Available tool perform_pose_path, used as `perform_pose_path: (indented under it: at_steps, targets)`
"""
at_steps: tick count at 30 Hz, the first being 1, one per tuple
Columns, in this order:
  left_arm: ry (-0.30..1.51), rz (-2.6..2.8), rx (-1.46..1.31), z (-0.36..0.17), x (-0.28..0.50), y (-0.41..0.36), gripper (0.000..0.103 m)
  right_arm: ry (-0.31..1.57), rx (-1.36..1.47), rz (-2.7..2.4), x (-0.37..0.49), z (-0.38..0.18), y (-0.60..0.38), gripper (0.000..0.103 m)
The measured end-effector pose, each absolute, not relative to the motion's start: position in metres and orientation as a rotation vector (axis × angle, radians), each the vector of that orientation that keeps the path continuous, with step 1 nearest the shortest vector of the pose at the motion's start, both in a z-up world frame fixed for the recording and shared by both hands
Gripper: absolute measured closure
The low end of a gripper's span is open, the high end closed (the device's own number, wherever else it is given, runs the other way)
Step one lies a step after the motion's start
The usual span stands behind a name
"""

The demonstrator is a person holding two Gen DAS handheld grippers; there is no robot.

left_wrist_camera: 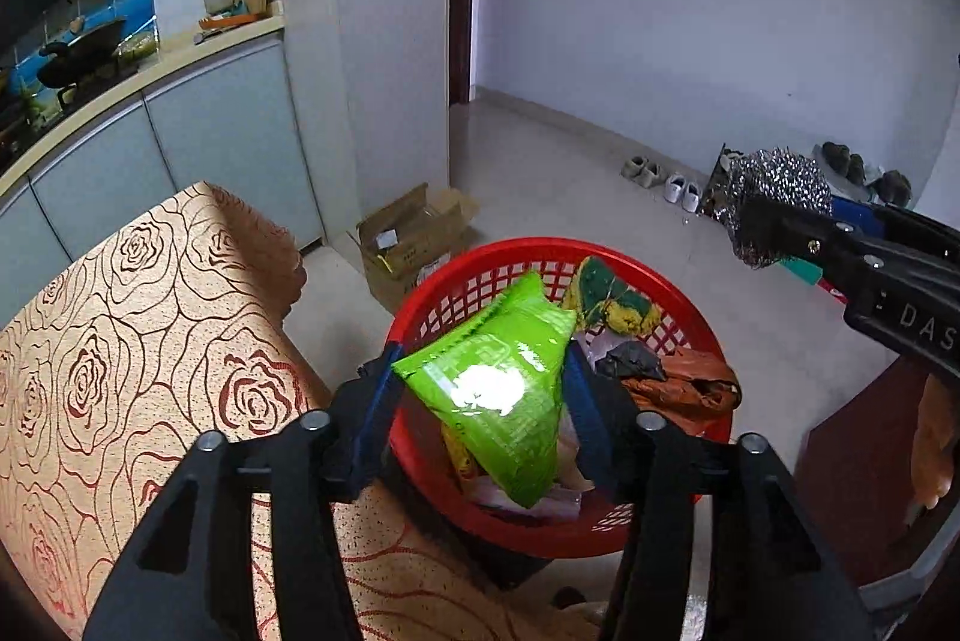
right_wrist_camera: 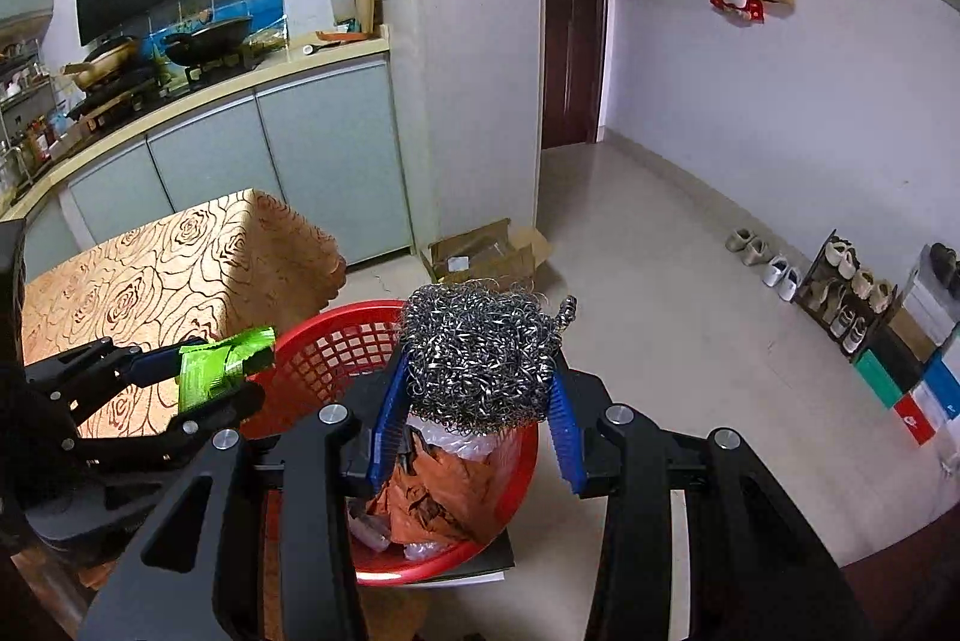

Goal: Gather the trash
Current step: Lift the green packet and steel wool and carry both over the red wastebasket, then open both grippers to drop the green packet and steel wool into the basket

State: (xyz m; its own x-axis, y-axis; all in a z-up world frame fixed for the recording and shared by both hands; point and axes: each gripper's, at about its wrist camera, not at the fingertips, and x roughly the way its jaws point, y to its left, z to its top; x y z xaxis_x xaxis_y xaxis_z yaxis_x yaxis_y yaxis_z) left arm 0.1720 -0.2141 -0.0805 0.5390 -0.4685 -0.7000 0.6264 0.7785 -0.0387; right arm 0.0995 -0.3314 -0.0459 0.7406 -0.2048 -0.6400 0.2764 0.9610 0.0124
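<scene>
My left gripper (left_wrist_camera: 480, 389) sits low in the middle of its own view, with a green packet (left_wrist_camera: 498, 383) between its blue pads (left_wrist_camera: 378, 401) above the red basket (left_wrist_camera: 420, 437). The packet touches both pads, but I cannot tell whether they still press on it. My right gripper (right_wrist_camera: 477, 395) pinches a steel wool scrubber (right_wrist_camera: 477, 353) between its blue pads, over the far rim of the same basket, which fills the lower centre of the right view. The basket is a slotted red plastic tub standing on the floor beside the table with a rose-patterned cloth (left_wrist_camera: 120, 341) at lower left. Inside it lie a crumpled orange bag (right_wrist_camera: 432, 485), clear plastic wrap (right_wrist_camera: 456, 440), a green-and-yellow sponge (left_wrist_camera: 612, 296) against the back wall and a dark scrap (left_wrist_camera: 630, 362). An open cardboard box (left_wrist_camera: 414, 233) stands on the floor behind the basket, holding papers I cannot make out.
</scene>
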Motion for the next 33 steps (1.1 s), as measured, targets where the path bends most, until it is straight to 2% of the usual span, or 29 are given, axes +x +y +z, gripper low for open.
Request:
perform_pose_path:
  at_steps: [3, 10, 20, 28, 33]
  targets:
    - [0.764, -0.659, 0.222, -0.082, 0.174, -0.213, 0.040, 0.693, 0.107, -0.261, 0.104, -0.048, -0.331, 0.063]
    - [0.752, -0.672, 0.216, -0.080, 0.173, -0.209, 0.030, 0.705, 0.101, -0.250, 0.112, -0.053, -0.326, 0.063]
    - [0.723, -0.654, 0.191, -0.068, 0.173, -0.196, 0.030, 0.715, 0.095, -0.236, 0.116, -0.058, -0.321, 0.062]
    - [0.676, -0.555, 0.179, -0.051, 0.172, -0.162, 0.025, 0.730, 0.086, -0.188, 0.125, -0.063, -0.301, 0.061]
    - [0.648, -0.502, 0.163, -0.041, 0.169, -0.143, 0.024, 0.723, 0.086, -0.155, 0.125, -0.059, -0.289, 0.050]
